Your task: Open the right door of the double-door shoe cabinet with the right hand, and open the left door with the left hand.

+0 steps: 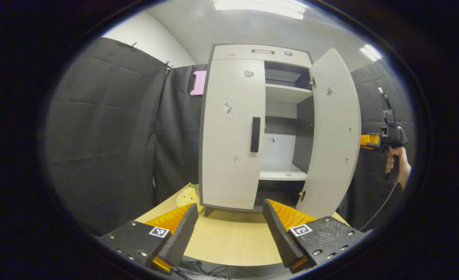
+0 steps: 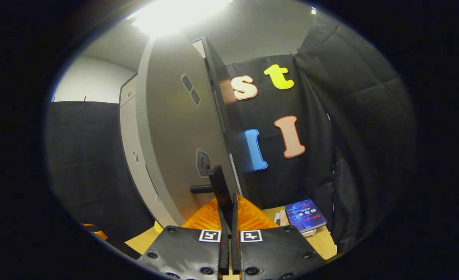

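Observation:
The shoe cabinet [image 1: 260,52] stands on a wooden table. Its left door [image 1: 229,155] is closed, and the black handle [image 1: 255,134] on it sits well ahead of my left gripper [image 1: 229,223], whose fingers are open and hold nothing. The right door [image 1: 334,132] is swung out, showing white shelves [image 1: 284,173] inside. In the right gripper view that door [image 2: 175,136] is seen edge-on, and my right gripper [image 2: 226,212] is shut on its black handle [image 2: 219,184]. The left gripper view has the right gripper [image 1: 371,140] behind the door's edge, held by a hand [image 1: 398,165].
A yellow plush toy [image 1: 188,194] lies on the table [image 1: 229,241] at the cabinet's left foot. A blue book [image 2: 305,216] rests on the table corner right of the open door. Black cloth walls close in on both sides.

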A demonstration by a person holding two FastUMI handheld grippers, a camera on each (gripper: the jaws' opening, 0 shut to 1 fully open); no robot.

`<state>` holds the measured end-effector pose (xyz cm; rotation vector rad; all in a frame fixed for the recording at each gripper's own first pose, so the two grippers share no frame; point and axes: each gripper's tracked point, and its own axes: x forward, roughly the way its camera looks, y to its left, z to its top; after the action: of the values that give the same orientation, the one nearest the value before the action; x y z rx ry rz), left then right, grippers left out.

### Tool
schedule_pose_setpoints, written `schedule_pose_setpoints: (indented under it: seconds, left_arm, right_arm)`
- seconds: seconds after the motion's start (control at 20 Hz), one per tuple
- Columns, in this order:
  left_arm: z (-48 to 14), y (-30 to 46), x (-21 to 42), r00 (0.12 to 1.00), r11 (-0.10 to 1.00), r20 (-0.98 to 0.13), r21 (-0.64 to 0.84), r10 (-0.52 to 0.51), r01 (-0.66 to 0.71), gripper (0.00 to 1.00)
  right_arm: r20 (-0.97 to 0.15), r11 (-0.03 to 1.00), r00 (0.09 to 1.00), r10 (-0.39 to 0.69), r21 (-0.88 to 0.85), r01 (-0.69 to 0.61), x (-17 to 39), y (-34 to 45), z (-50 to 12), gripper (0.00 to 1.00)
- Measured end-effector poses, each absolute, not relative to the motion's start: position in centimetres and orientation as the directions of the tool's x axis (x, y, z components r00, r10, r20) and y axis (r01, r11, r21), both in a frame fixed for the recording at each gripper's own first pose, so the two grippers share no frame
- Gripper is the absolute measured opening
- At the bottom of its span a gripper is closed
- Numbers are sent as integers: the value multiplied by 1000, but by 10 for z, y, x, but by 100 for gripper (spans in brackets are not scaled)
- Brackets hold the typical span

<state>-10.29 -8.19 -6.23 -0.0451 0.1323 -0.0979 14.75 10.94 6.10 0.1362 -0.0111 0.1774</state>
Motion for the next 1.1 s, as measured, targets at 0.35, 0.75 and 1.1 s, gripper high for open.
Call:
schedule_pose_setpoints:
  seconds: [0.35, 0.75, 1.1]
  left_arm:
    - [-37, -65, -61, 983, 986, -86, -48, -161, 158, 96]
    - [-29, -14, -16, 988, 984, -11, -94, -155, 153, 96]
    - [-35, 4, 29, 983, 964, -6, -197, -184, 179, 96]
  right_arm:
    - [-27, 986, 992, 121, 115, -118, 144, 104, 56, 4]
    - [-36, 998, 998, 43, 50, -41, 132, 104, 53, 4]
    - [-69, 997, 996, -61, 35, 63, 97, 94, 44, 4]
